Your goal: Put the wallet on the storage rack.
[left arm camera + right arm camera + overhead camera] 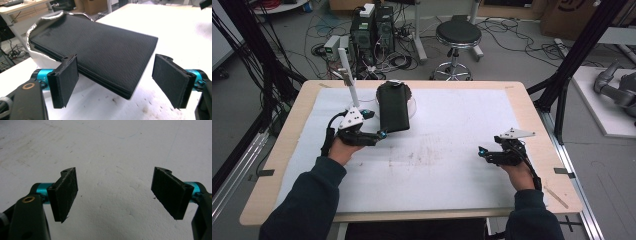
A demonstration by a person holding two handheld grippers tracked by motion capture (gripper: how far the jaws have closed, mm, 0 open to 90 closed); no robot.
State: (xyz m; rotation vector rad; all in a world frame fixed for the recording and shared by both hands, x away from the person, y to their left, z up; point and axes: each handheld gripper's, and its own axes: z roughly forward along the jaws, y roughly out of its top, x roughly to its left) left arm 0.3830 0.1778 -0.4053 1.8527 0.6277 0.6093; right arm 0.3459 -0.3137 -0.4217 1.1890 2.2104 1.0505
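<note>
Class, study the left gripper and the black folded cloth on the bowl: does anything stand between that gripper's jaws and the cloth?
Nothing visible does. The left gripper is open, its jaws on either side of the near end of the cloth, which overhangs the clear bowl. Only bare white table cover lies below.

A pale wooden counter point(287, 150) carries a stained white sheet point(447, 165) over most of its top, and toward the far left a clear bowl point(411, 106) with a folded black cloth point(393, 107) laid across it.
</note>
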